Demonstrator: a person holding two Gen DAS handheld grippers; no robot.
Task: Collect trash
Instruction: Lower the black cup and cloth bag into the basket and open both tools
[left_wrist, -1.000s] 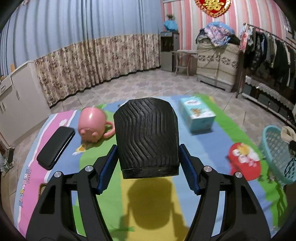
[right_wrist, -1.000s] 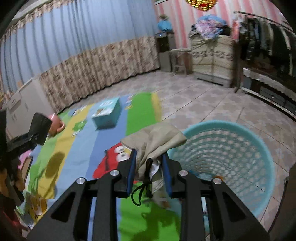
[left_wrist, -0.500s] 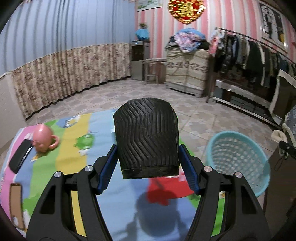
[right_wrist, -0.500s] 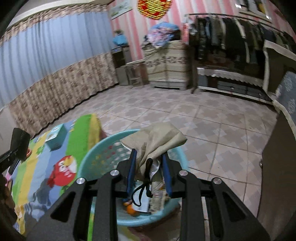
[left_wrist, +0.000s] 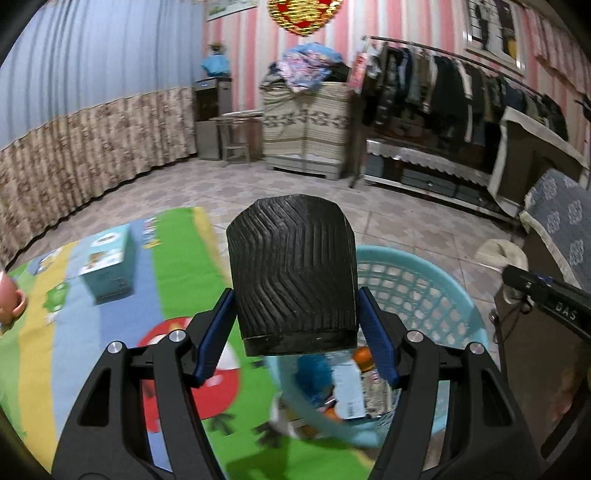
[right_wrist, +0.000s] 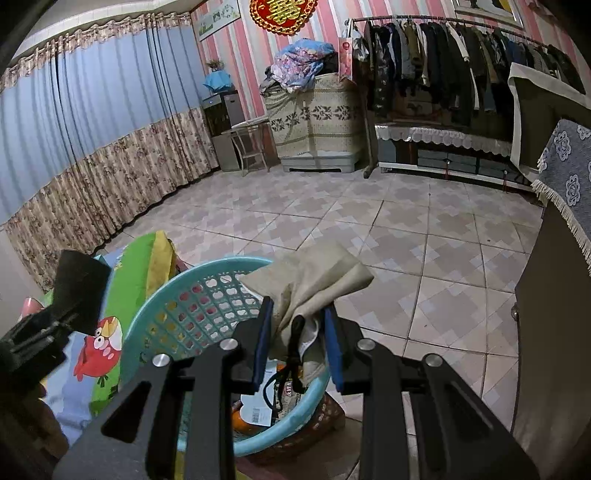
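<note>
My left gripper (left_wrist: 295, 332) is shut on a black ribbed cup (left_wrist: 293, 269) and holds it above the near rim of a turquoise mesh basket (left_wrist: 417, 291). My right gripper (right_wrist: 299, 343) is shut on a crumpled beige bag with a black cord (right_wrist: 314, 280), held over the same basket (right_wrist: 192, 314). The basket holds several pieces of trash, among them paper and orange bits (left_wrist: 351, 387). The left gripper with the black cup (right_wrist: 79, 291) shows at the left of the right wrist view.
A colourful play mat (left_wrist: 110, 332) lies left of the basket with a light blue box (left_wrist: 109, 264) and a pink mug (left_wrist: 11, 299) on it. A dark cabinet (right_wrist: 550, 314) stands right of the basket. Tiled floor, a clothes rack (right_wrist: 461, 70) and curtains lie beyond.
Both grippers swung right from the mat toward the basket. The black cup is now over the basket's rim; the beige bag hangs over its far side.
</note>
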